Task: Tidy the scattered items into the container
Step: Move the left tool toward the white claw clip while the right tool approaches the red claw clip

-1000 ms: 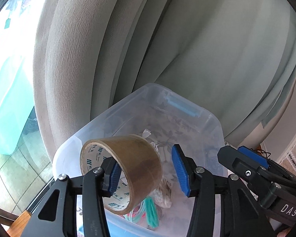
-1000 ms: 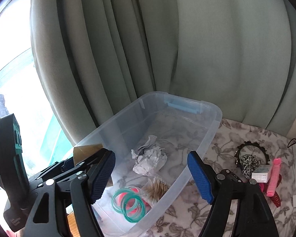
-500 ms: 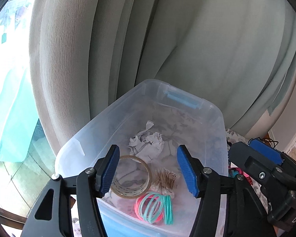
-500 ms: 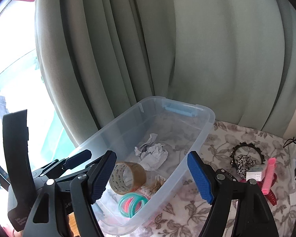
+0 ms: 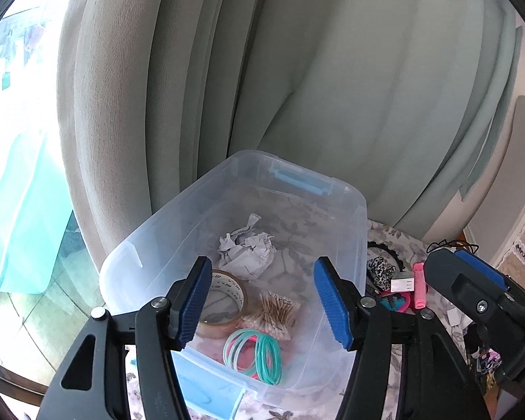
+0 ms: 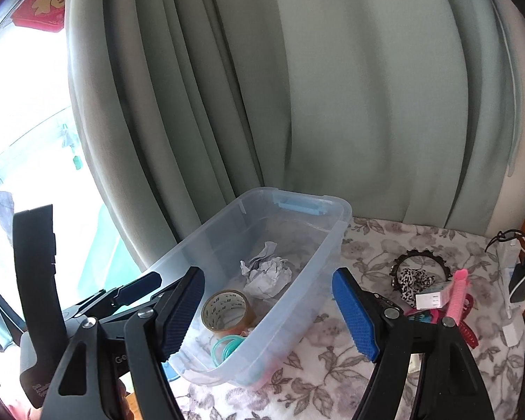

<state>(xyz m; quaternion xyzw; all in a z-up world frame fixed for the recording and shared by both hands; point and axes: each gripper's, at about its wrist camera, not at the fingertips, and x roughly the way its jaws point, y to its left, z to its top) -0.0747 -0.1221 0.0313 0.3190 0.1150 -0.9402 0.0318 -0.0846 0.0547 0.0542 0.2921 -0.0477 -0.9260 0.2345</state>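
Grey curtains back my floral cloth point(image 6: 332, 378), where both the left gripper point(image 5: 262, 301) and right gripper point(image 6: 267, 309) gape empty, tape roll point(image 5: 224, 297) lies inside the container point(image 5: 358, 210), and the hair clutter point(image 6: 434, 297) near the cloth's right edge could snag together when pinched.

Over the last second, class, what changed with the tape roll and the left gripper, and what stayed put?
The left gripper let go of the brown tape roll, which dropped into the clear plastic bin; the gripper then drew back, open. The crumpled paper, cotton swabs and coloured hair ties stayed in place; the right gripper stayed open.
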